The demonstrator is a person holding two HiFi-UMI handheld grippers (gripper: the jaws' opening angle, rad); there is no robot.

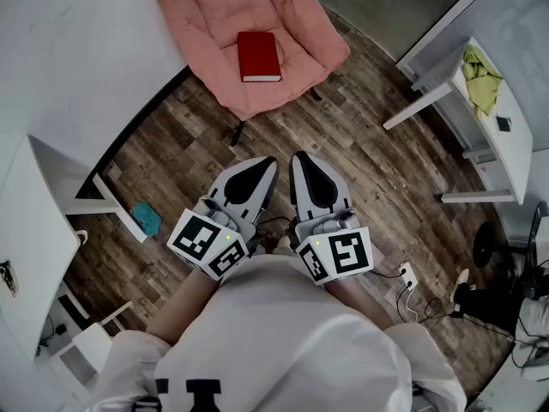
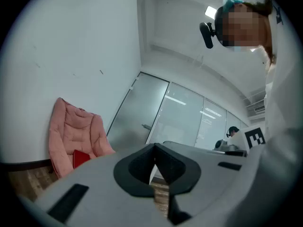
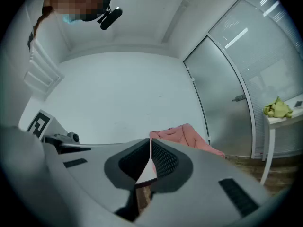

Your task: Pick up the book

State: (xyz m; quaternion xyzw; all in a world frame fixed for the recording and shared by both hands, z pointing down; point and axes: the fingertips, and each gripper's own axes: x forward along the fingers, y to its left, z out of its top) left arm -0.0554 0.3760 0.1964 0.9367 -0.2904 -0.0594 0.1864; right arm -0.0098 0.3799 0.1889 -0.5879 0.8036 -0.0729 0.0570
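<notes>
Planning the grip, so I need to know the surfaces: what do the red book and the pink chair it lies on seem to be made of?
Red book: stiff, matte red cover with a pale page edge along its near side, likely a hardback; cloth or coated board cannot be told. Pink chair: soft padded fabric, shown by quilted seams and puckered folds.

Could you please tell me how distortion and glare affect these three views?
Head view: evenly lit and sharp, the red book clear, room edges bowed. Left gripper view: strong fisheye, black corners, a ceiling light glaring. Right gripper view: same fisheye, the glass wall curved.
</notes>
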